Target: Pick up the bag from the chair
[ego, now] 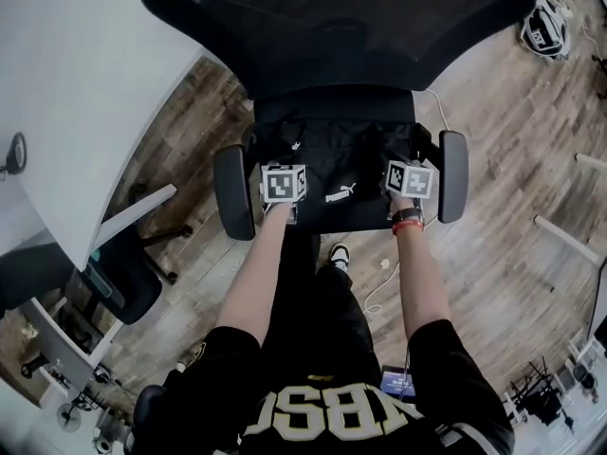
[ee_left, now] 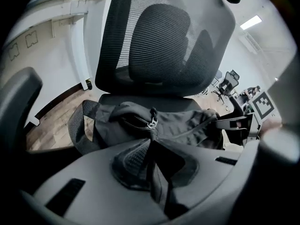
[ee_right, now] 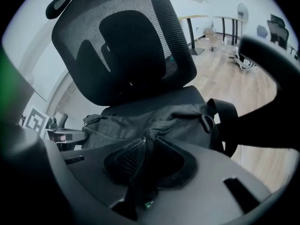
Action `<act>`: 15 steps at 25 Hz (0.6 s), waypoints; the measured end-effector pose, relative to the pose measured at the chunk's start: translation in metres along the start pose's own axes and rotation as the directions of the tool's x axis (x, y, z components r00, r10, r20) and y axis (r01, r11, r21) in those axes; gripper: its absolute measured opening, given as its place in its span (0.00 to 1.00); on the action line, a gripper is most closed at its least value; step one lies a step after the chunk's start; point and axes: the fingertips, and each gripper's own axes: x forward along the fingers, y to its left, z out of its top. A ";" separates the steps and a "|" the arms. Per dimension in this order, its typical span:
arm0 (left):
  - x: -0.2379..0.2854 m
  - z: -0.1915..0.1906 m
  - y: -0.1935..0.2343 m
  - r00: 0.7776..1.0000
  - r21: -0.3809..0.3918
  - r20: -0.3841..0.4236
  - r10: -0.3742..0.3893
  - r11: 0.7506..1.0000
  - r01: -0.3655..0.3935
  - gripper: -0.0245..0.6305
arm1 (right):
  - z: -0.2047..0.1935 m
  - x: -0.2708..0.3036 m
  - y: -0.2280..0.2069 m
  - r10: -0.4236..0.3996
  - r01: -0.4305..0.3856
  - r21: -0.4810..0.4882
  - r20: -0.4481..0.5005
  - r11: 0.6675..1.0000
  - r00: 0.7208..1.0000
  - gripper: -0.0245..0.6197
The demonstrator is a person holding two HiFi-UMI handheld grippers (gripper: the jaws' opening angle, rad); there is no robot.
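Head view: bag (ego: 346,173) sits on the chair (ego: 322,102) seat. The left tongs (ego: 284,180) are on the bag's near edge at its left end. The right tongs (ego: 410,178) are on the same edge at its right end. The bag fills the span between the two tongs and runs ahead of them toward the backrest (ego: 332,27). One armrest (ego: 233,192) is just outboard of the left tongs, the other armrest (ego: 453,175) just outboard of the right tongs. Wood floor (ego: 493,131) lies under the chair.

Left gripper view: the tongs are closed down, with a fold of black bag cloth pinched between the pads (ee_left: 129,163). A zipper pull (ee_left: 153,122) sits just ahead of the tips. A mesh strap (ee_left: 77,130) is ahead and to the left. The rest of the bag stretches ahead and to the right, where the right tongs grip its other end. The backrest stands upright, straight ahead.

Right gripper view: the tongs are closed here too, clamped on a ridge of bag cloth that rises between the pads. A strap ring (ee_right: 207,123) is ahead and to the right. The left tongs are off to the left, at the bag's other end.
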 end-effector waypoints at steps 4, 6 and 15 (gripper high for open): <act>-0.020 0.000 -0.009 1.000 -0.019 0.013 0.000 1.000 0.001 0.08 | -0.001 -0.020 0.007 -0.014 0.014 -0.009 0.024 1.000 1.000 0.16; -0.032 0.000 -0.012 1.000 -0.020 0.025 0.001 1.000 -0.001 0.08 | -0.002 -0.030 0.013 -0.013 0.013 -0.007 0.033 1.000 0.999 0.16; -0.105 0.011 -0.025 0.992 0.002 0.118 0.036 0.999 -0.037 0.08 | 0.001 -0.094 0.053 0.010 -0.006 -0.039 0.105 0.999 0.994 0.16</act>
